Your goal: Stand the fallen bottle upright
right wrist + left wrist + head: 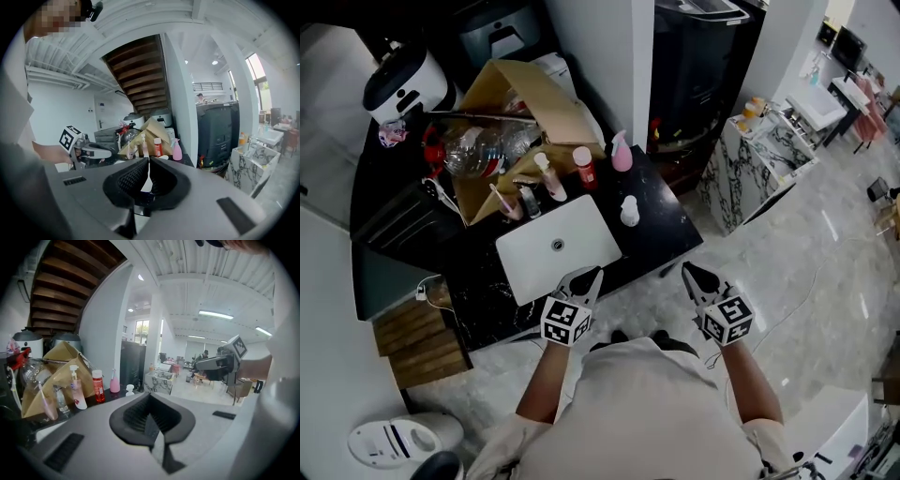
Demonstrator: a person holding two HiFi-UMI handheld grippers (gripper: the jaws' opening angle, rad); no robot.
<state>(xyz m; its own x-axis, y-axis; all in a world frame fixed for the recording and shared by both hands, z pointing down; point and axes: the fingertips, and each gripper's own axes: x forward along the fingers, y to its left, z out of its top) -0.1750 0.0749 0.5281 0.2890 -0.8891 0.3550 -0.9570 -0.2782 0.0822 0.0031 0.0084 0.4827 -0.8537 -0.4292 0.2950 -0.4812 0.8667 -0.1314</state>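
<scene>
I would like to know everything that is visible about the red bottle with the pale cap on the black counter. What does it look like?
The red bottle is a slim cylinder, plastic by its look, with a wide pale cap and a label too small to read. It stands upright on the black counter, behind the white sink, between a pump bottle and a pink spray bottle, apart from both. Only the counter touches it.
</scene>
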